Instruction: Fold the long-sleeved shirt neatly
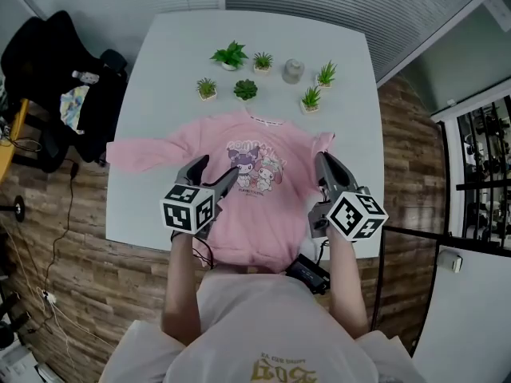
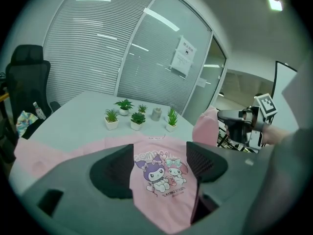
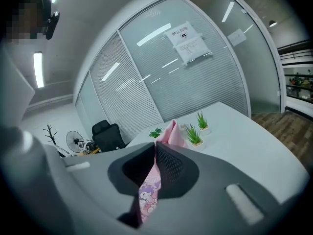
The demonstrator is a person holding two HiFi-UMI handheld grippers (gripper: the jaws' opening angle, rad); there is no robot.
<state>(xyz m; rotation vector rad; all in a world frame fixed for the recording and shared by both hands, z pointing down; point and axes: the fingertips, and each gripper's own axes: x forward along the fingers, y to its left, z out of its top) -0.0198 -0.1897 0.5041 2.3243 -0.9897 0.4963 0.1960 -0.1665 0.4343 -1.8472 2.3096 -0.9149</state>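
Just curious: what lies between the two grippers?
The pink shirt, its cartoon print facing up, lies between the left gripper and the right gripper, which pinches its cloth; the head view shows it.

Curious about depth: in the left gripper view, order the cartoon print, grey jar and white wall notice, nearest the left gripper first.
1. Cartoon print on the pink shirt, just ahead of the left gripper.
2. Small grey jar, farther back among potted plants.
3. White paper notice, on the far glass wall.

The shirt (image 1: 263, 218) is pink with a purple-and-white cartoon print, the table (image 1: 160, 110) white, the 6 plants (image 1: 245, 89) green.
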